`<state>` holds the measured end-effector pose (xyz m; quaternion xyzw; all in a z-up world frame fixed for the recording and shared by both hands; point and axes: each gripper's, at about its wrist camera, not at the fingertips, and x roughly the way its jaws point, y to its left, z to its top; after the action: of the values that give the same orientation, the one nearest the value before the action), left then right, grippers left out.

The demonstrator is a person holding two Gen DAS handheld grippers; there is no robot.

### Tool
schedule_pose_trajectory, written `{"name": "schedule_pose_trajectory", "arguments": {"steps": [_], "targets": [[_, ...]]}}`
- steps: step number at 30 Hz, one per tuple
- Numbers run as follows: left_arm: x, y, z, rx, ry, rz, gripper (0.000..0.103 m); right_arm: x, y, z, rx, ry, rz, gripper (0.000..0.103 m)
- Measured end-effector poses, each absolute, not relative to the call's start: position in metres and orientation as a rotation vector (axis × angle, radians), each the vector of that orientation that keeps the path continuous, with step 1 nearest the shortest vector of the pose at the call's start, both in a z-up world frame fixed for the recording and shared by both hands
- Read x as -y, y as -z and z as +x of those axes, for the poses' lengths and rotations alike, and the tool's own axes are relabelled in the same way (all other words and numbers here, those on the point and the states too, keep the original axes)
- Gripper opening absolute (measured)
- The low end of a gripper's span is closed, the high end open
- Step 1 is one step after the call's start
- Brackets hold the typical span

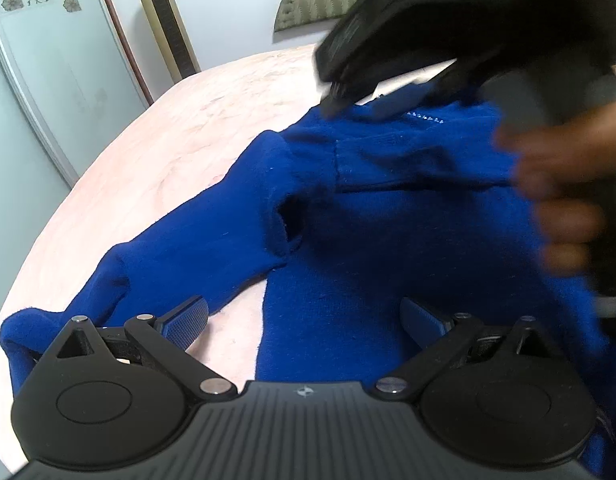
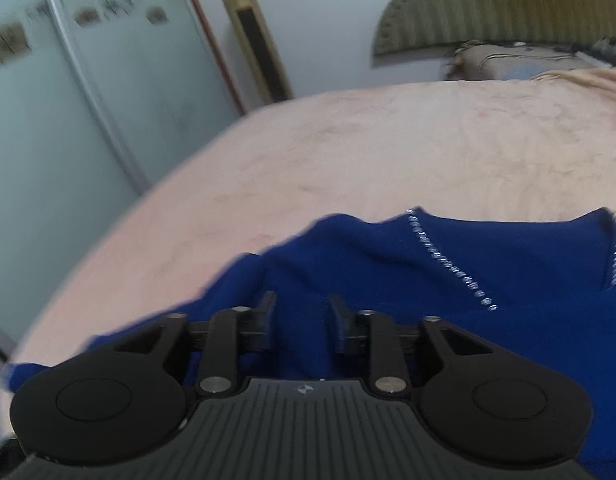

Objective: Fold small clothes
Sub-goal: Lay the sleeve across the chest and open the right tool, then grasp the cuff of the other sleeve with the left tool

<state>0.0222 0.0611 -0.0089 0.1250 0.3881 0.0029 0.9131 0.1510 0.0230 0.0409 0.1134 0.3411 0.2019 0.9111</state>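
A small royal-blue sweater [image 1: 388,216] lies on a pink bedspread [image 1: 195,120], one sleeve stretched out toward the left. My left gripper [image 1: 303,316] is open and empty, low over the sweater's side edge near the armpit. My right gripper [image 2: 301,312] is partly open with blue fabric between its fingers, near the shoulder and the neckline with silver beading [image 2: 448,260]. In the left wrist view the right gripper [image 1: 340,96] appears blurred, its tip touching the sweater's top edge, held by a hand [image 1: 560,184].
A light blue wardrobe [image 1: 39,80] with flower decals stands at left beside a gold tower fan [image 1: 165,20]. An olive headboard [image 2: 508,4] and a pillow [image 2: 520,60] are at the far end of the bed.
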Motion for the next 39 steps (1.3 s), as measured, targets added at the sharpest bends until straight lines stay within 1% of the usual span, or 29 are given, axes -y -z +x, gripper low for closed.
{"name": "schedule_pose_trajectory", "arguments": {"steps": [3,6,11,12,13,15,16,18,20,23,27,30,33,35,39], "targets": [[-0.059,0.009,0.023,-0.804,-0.012,0.251,0.103,-0.001,-0.057,0.131,-0.653,-0.437,0.279,0.058],[-0.058,0.009,0.024,-0.801,-0.022,0.254,0.103,0.022,-0.058,0.125,-0.666,-0.390,0.331,0.061],[-0.059,0.006,0.019,-0.790,-0.028,0.256,0.103,0.023,-0.029,0.126,-0.823,-0.320,0.303,0.061],[-0.060,0.006,0.019,-0.791,-0.032,0.256,0.103,0.021,-0.029,0.123,-0.822,-0.323,0.302,0.065],[-0.062,0.006,0.020,-0.794,-0.037,0.254,0.103,0.021,-0.030,0.120,-0.808,-0.335,0.305,0.069],[-0.063,0.005,0.020,-0.800,-0.044,0.242,0.103,0.024,-0.034,0.111,-0.772,-0.346,0.322,0.092],[-0.064,0.005,0.020,-0.804,-0.047,0.233,0.103,0.027,-0.034,0.109,-0.762,-0.341,0.325,0.095],[-0.066,0.003,0.021,-0.804,-0.051,0.223,0.103,0.028,-0.032,0.111,-0.788,-0.321,0.314,0.090],[-0.065,0.002,0.019,-0.804,-0.063,0.221,0.103,0.032,-0.032,0.107,-0.807,-0.294,0.332,0.089],[-0.064,0.002,0.019,-0.811,-0.071,0.219,0.103,0.039,-0.043,0.090,-0.747,-0.340,0.358,0.092],[-0.063,0.002,0.018,-0.817,-0.082,0.214,0.103,0.040,-0.050,0.068,-0.671,-0.287,0.275,0.097],[-0.062,0.000,0.014,-0.808,-0.089,0.227,0.103,0.045,-0.044,0.057,-0.640,-0.221,0.218,0.097],[-0.067,-0.002,0.005,-0.788,-0.100,0.263,0.103,0.054,-0.032,0.053,-0.655,-0.169,0.211,0.097],[-0.076,-0.002,0.001,-0.767,-0.131,0.288,0.103,0.063,-0.023,0.053,-0.681,-0.164,0.257,0.097],[-0.109,-0.002,-0.003,-0.759,-0.224,0.282,0.103,0.072,-0.010,0.050,-0.678,-0.173,0.328,0.098]]}}
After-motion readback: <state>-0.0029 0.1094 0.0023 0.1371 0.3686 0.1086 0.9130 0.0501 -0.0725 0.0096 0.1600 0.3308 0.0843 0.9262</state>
